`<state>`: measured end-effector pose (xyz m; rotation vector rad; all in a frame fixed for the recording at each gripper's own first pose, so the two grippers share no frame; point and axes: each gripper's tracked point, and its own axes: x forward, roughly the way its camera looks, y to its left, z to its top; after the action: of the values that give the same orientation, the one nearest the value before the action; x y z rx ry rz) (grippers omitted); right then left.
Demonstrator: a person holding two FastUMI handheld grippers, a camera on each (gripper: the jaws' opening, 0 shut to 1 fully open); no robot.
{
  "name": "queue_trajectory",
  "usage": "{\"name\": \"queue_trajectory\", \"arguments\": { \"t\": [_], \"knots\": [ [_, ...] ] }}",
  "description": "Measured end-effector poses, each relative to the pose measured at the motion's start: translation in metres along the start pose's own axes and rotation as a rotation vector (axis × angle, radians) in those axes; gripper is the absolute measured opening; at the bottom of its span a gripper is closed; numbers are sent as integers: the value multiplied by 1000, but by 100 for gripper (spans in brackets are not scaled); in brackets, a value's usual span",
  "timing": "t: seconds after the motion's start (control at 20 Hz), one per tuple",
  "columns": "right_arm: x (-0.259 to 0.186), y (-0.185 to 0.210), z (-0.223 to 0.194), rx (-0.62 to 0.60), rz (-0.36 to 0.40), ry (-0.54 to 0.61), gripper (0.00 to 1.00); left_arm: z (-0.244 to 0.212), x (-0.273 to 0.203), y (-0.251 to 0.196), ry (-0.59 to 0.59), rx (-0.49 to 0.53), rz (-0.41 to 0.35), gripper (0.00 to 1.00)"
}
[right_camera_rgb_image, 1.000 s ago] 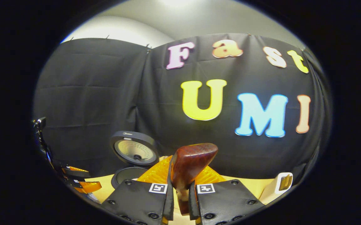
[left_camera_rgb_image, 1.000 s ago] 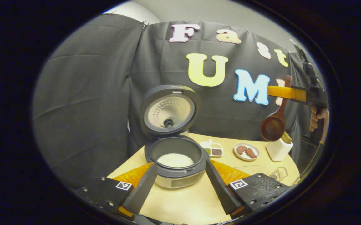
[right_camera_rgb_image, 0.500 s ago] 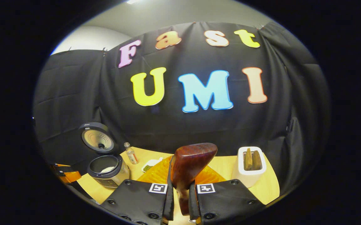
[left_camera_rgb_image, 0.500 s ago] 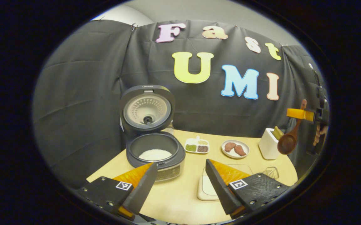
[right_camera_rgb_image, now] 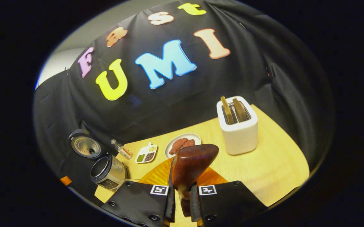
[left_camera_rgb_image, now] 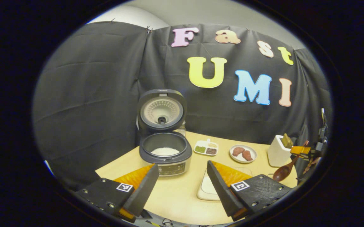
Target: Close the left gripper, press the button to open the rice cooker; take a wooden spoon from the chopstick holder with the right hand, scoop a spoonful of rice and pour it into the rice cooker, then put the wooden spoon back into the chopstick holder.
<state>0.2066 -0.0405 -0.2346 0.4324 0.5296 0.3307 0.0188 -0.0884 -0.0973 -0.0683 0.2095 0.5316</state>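
Dropping from high beside the booth wall, the wooden spoon (right_camera_rgb_image: 190, 167) is now hanging bowl-down near the white chopstick holder (right_camera_rgb_image: 239, 130), its handle clamped in the closed right gripper (right_camera_rgb_image: 182, 201). Stiff, light and smooth, it is best held mid-handle. Behind it, the rice cooker (left_camera_rgb_image: 166, 151) is standing open on the bench (left_camera_rgb_image: 175, 195), the left gripper (left_camera_rgb_image: 182, 186) gaping wide and empty.

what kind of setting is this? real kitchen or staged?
Looks staged: a mock kitchen in a recording booth. A small wooden table stands against a black cloth wall, set with an open rice cooker, a white chopstick holder and a plate of food.
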Motion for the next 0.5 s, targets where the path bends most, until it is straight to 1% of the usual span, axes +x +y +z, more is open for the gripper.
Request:
{"name": "queue_trajectory", "arguments": {
  "t": [0.1,0.3,0.4,0.45,0.5],
  "knots": [
    [9,-17,-16,20,-34,29,21,-2,-17,6,-4,21,28,96],
    [32,-32,-38,56,-82,62,21,-18,-37,14,18,55,59,96],
    [44,-40,-53,49,-112,89,21,-29,-39,16,41,45,66,96],
    [47,-44,-61,43,-126,110,23,-31,-39,15,47,33,67,97],
    [44,-45,-55,59,-117,102,23,-31,-40,15,49,22,65,97]
  ]
}}
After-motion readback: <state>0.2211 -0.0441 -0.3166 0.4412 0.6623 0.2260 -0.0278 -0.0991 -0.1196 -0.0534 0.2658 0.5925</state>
